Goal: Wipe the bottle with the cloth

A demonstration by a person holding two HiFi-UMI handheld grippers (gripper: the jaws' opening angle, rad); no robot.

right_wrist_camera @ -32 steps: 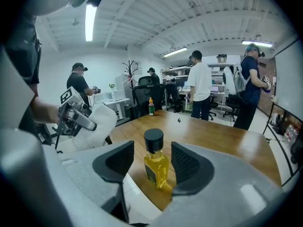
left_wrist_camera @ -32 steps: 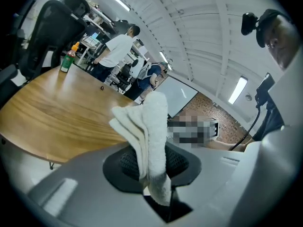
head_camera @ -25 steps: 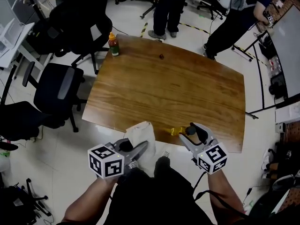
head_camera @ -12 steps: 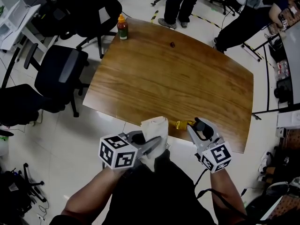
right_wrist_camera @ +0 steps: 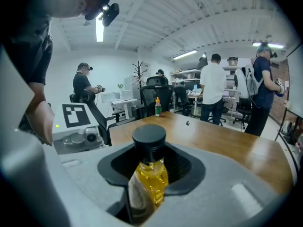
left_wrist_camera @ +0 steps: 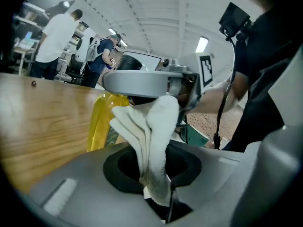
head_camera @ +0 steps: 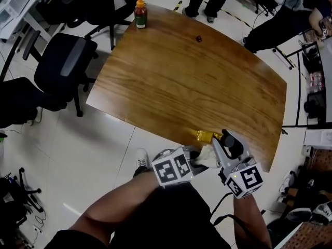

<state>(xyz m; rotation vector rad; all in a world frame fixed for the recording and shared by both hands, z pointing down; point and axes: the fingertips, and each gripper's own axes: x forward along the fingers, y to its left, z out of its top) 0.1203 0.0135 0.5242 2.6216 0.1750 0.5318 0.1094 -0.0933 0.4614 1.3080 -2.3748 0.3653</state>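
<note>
Cloth (head_camera: 205, 157) has moved right, beside the bottle (head_camera: 206, 135).

Grey — left tool (head_camera: 200, 157), right tool (head_camera: 218, 140) — marker-cubed.

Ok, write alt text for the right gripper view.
The right gripper clamps a bottle of yellow liquid with a black cap between its jaws. Behind it stretches a wooden table with a small orange-capped bottle at its far end; the left gripper's marker cube shows at left, and people stand in the background.

Two bottles (yellow bottle (head_camera: 206, 136), orange-capped bottle (head_camera: 140, 14)), two claws (left claw (head_camera: 196, 158), right claw (head_camera: 217, 140)), one cloth (head_camera: 206, 154), one table (head_camera: 187, 77).
</note>
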